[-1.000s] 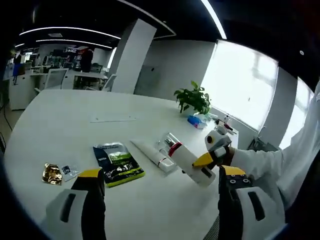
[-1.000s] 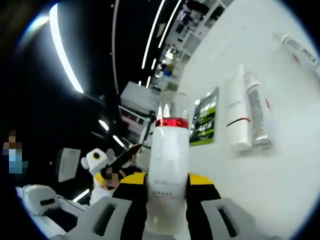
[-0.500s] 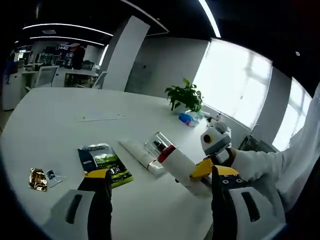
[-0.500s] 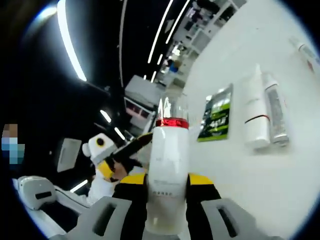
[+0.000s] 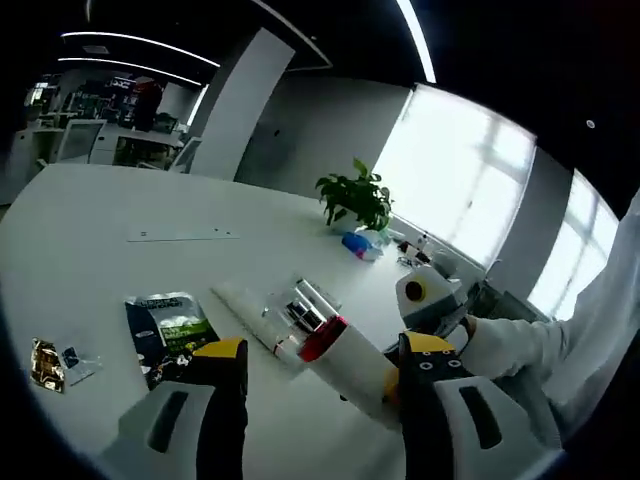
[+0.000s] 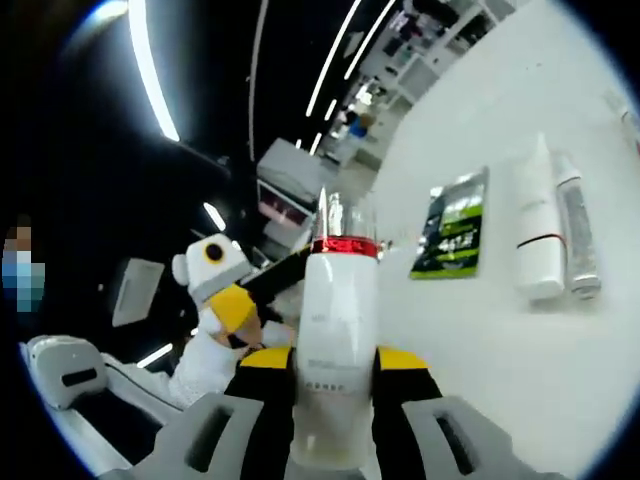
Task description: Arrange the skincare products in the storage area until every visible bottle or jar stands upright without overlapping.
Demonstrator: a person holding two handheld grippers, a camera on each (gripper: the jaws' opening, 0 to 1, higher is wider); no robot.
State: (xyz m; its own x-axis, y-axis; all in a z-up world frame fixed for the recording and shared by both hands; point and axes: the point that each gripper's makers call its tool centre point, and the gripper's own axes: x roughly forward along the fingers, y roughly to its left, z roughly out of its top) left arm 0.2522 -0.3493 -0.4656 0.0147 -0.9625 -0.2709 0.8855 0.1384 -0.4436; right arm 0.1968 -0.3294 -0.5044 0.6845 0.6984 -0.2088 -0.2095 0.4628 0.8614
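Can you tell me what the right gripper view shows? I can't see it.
The right gripper is shut on a white bottle with a red ring and clear cap. Beyond it, two tubes and a green packet lie on a white table.

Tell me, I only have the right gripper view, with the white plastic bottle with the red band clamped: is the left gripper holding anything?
Observer: No. In the left gripper view the left gripper is open and holds nothing.
Operator: Anything lying flat that I can't see?
Observer: A small gold foil sachet lies on the white table, beside the flat green packet.
Operator: Anything standing further back?
Observer: A potted green plant stands at the table's far side, by the window.
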